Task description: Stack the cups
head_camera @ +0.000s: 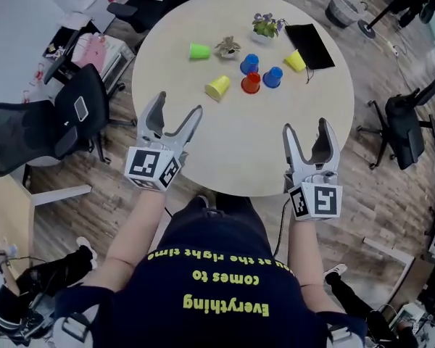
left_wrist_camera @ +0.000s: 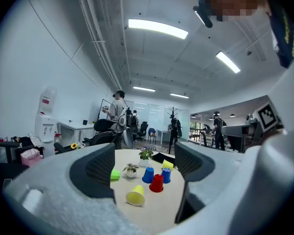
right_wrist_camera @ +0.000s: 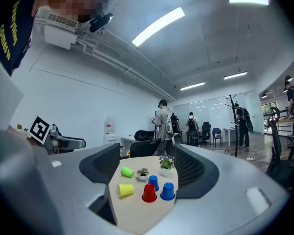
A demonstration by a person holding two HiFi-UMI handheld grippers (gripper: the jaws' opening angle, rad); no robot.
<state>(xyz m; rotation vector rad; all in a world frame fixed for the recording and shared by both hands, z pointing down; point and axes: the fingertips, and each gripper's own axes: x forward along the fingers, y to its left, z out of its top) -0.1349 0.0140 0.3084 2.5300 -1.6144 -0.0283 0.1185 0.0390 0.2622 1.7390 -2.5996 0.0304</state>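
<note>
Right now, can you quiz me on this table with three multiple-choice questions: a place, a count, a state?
1. The red cup stands: A beside the blue cups; B on the floor; C on a chair.
2. Blue cups number: A one; B two; C four.
3. The fingers of the left gripper and right gripper are: A shut on cups; B shut, empty; C apart, empty.
1 A: it stands right by both. 2 B: every view shows two. 3 C: each gripper view shows a wide, empty gap.
</note>
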